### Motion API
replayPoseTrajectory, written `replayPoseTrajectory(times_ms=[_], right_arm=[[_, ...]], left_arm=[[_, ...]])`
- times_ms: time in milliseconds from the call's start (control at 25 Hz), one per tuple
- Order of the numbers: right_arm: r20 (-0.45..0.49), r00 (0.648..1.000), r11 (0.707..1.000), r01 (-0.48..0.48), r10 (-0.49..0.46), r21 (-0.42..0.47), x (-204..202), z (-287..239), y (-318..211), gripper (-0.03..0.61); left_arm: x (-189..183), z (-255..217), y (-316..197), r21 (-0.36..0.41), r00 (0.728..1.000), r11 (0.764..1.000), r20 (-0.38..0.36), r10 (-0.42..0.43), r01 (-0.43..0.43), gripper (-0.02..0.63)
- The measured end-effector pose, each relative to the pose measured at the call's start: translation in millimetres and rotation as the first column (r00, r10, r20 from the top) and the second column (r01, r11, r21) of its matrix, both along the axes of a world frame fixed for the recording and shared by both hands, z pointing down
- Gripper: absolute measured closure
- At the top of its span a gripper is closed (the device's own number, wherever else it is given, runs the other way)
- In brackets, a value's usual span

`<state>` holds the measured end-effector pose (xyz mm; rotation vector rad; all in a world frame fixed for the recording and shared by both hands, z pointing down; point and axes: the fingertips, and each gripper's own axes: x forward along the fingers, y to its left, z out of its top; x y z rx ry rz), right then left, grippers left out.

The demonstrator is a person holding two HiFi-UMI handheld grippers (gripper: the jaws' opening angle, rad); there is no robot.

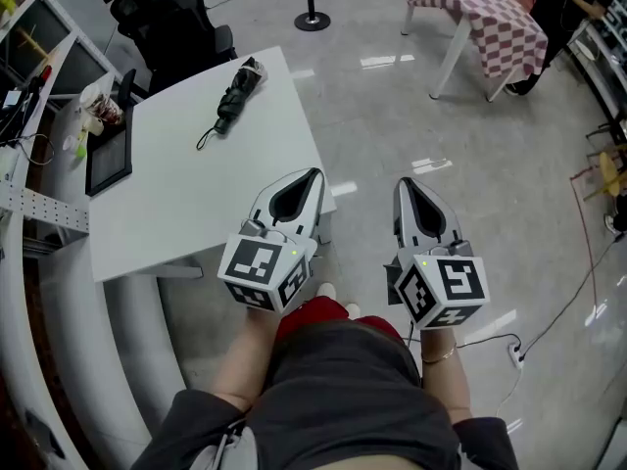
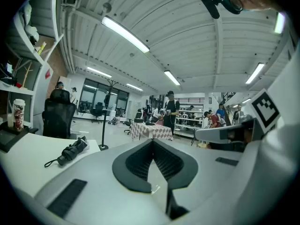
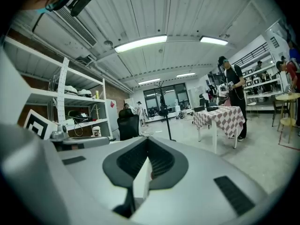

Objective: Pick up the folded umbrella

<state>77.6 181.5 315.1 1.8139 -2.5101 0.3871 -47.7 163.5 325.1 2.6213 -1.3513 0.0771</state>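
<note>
A black folded umbrella lies on the far part of the white table, its wrist strap trailing toward the near left. The left gripper view shows the same umbrella off to the left on the tabletop. My left gripper is shut with nothing in it, over the table's near right corner, well short of the umbrella. My right gripper is shut and empty too, over the floor to the right of the table. Both point forward, about level.
A black tray and a patterned cup stand at the table's left edge. A black office chair is behind the table. A checked-cloth table, a stanchion base and people are farther back. A cable crosses the floor at right.
</note>
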Motion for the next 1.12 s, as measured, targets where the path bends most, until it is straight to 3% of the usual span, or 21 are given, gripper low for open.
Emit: replayPoseTrajectory(times_ms=[600, 1120], right_arm=[[-0.006, 0.996, 0.995, -0.094, 0.094, -0.026, -4, 9, -22, 0.56], [-0.029, 0.996, 0.996, -0.084, 0.083, -0.041, -14, 15, -48, 0.56]], left_arm=[[-17, 8, -25, -0.006, 0.999, 0.999, -0.012, 0.045, -0.045, 0.6], [-30, 18, -52, -0.022, 1.0, 0.999, -0.02, 0.024, -0.024, 0.6]])
